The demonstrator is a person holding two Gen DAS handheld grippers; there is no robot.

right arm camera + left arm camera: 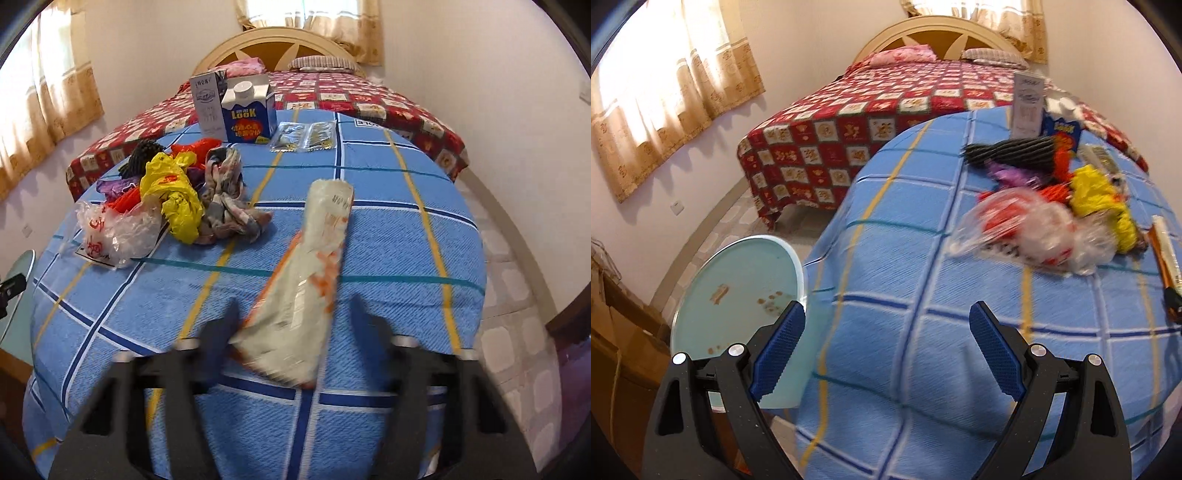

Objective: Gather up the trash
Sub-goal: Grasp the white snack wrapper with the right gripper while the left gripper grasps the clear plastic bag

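While straddling the near end of the long wrapper [310,280] on the blue bedspread [406,258], right tongs [291,314] apart, not yet pinching; wrapper's length running away; left tongs [886,343] apart, farther off

Place: home bedroom
Signs: bed [369,99] with red patchwork quilt, pillows [993,56], arched headboard [273,44], curtained windows [665,92], tiled floor.
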